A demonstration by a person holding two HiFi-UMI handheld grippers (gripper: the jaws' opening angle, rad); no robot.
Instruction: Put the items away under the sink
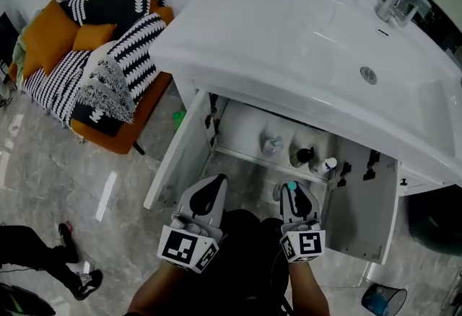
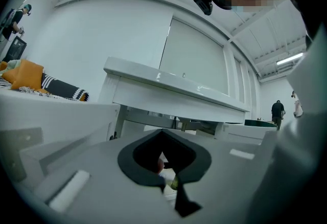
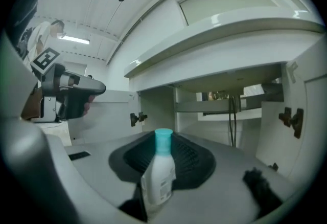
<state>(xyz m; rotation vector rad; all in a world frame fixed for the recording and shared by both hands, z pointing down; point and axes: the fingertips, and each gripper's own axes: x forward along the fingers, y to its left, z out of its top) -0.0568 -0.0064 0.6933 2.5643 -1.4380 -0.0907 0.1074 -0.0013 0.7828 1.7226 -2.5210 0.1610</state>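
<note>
Right gripper point(image 1: 293, 190) was clamped on a white teal-capped bottle point(image 3: 159, 173), held upright and pointed at the open under-sink cabinet point(image 1: 182, 163); I read that as lined up for a straight push-in. Left gripper point(image 1: 214, 183) sat just beside it, jaws together, nothing gripped that I could see. Cabinet shelf held three bottles point(image 1: 303, 156) in a row below the sink point(image 1: 289, 26).

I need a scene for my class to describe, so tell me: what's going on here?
A person holds a gripper in each hand before the open white cabinet under the white sink. The right gripper has its jaws shut on a small white bottle with a teal cap, held upright. The left gripper is shut and empty. A few bottles stand inside.
</note>
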